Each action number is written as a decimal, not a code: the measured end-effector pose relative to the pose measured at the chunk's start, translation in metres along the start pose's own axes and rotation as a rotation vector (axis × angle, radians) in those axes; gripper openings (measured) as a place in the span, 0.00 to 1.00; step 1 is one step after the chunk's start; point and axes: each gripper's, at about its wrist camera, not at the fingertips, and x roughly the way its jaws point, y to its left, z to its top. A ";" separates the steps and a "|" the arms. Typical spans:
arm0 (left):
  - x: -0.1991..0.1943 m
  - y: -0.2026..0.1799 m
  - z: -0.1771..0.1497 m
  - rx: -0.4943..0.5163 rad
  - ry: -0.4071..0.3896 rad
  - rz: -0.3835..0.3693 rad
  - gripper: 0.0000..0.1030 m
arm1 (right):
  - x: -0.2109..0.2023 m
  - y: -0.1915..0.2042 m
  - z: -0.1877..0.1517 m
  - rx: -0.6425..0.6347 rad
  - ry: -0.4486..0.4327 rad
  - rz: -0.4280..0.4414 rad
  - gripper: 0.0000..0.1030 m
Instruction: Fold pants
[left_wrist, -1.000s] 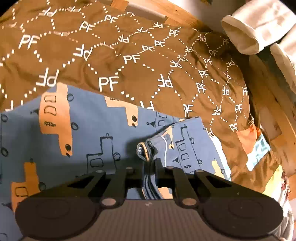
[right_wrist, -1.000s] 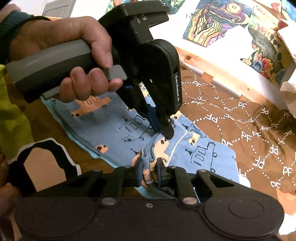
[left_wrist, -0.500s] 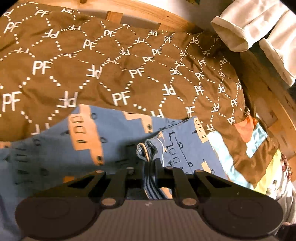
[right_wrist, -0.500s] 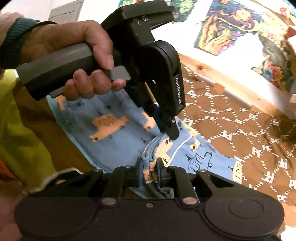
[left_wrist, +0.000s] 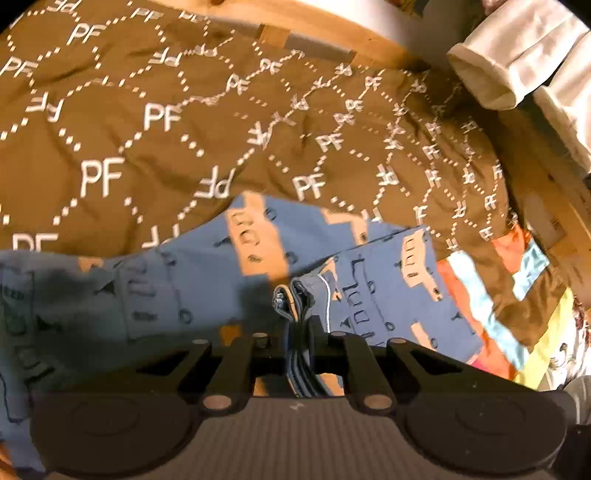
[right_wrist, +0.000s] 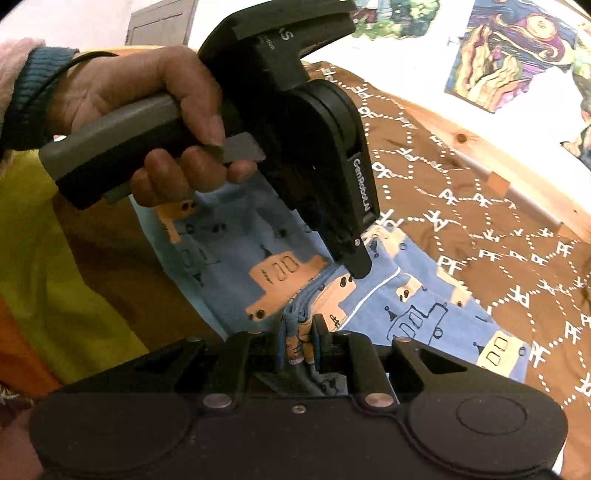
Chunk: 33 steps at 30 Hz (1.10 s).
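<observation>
With both claws clamped on bunched edge, pants (left_wrist: 207, 280) lie partly doubled over on brown blanket (left_wrist: 147, 140). Left claw (left_wrist: 298, 325) pinches several layers; right claw (right_wrist: 298, 332) likewise. Fold looks midway, smoothing left. Only right view shows hand (right_wrist: 147, 110) gripping left tool.

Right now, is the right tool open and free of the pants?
No, the right tool is shut on a bunched fold of the blue pants.

Pants (left_wrist: 207, 280): soft matt printed cloth. Bedspread (left_wrist: 147, 155): matt brown fabric. Bed frame (right_wrist: 476, 133): bare wood. Gripper (right_wrist: 300, 334): matt black plastic.
</observation>
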 end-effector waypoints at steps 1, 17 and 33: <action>0.003 0.003 -0.002 -0.003 0.010 0.007 0.11 | 0.003 0.002 0.001 -0.005 0.009 0.005 0.15; -0.025 -0.003 -0.034 -0.041 -0.126 0.155 0.75 | -0.024 -0.047 -0.028 -0.038 0.054 -0.117 0.50; 0.003 -0.049 -0.071 -0.015 -0.102 0.425 0.93 | -0.017 -0.106 -0.063 0.032 0.075 -0.410 0.87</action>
